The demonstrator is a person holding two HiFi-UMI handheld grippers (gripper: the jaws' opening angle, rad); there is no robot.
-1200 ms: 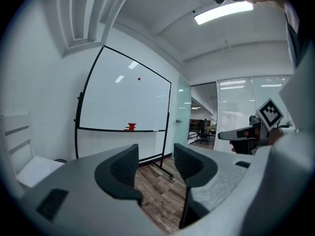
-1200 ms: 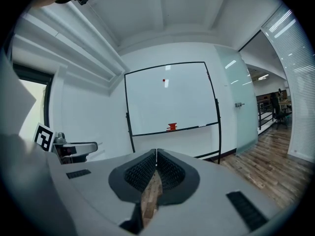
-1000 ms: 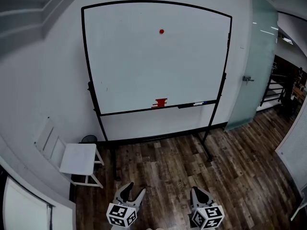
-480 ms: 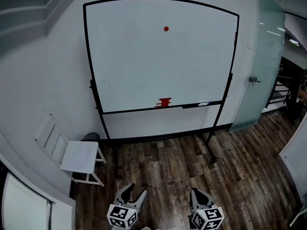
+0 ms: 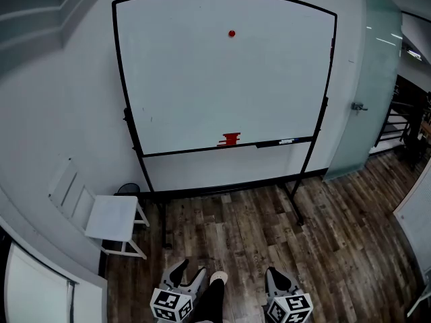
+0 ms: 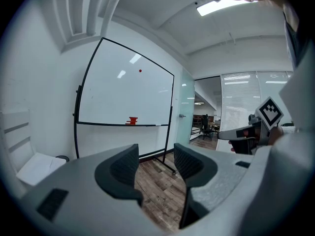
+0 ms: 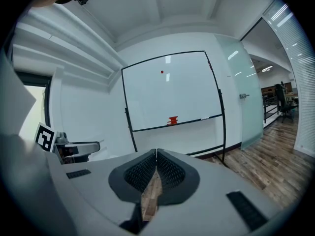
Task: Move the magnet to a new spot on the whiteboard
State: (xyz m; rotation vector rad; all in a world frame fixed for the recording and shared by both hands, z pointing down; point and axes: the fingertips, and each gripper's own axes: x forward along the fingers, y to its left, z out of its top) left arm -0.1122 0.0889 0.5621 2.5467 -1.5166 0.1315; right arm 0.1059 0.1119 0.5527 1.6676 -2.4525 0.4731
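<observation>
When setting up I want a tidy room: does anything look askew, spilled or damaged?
Nothing stands out. The whiteboard stands upright, and the red magnet sits high on it. A red block and a marker lie on its ledge. The white chair to its left stands on its legs.
</observation>
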